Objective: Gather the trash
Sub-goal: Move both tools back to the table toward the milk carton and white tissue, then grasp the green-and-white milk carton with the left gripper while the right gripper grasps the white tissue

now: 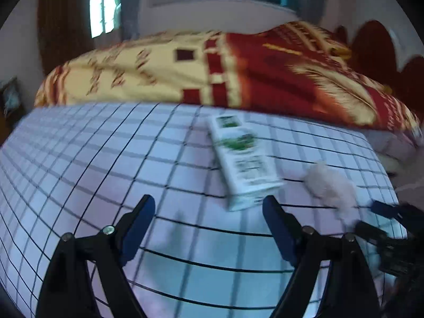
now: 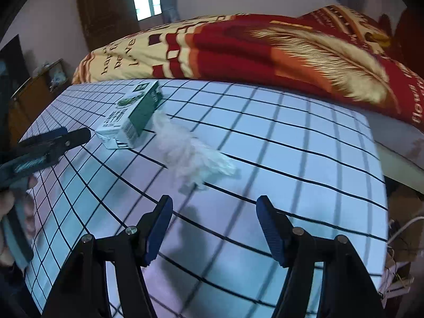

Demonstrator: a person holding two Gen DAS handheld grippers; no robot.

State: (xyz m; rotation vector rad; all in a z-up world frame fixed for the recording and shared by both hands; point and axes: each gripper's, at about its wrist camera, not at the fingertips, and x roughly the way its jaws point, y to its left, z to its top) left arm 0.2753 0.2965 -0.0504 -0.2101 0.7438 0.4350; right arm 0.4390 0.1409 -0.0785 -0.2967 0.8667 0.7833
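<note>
The right gripper [image 2: 214,228] is hovering over the checked worktop [image 2: 291,145], its fingers [image 2: 159,228] spread wide with nothing between them. A crumpled tissue [image 2: 190,153] is lying ahead of it, touching the near corner of a carton [image 2: 132,116] lying on its side. The left gripper [image 2: 76,135] is reaching in from the left, its tips just beside the carton. A red and cream blanket [image 2: 238,50] is lying behind the worktop.

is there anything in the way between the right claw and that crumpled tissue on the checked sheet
Nothing visible. The right claw is open, and only bare checked sheet lies between it and the crumpled tissue. The carton sits beyond the tissue, to the left.
</note>
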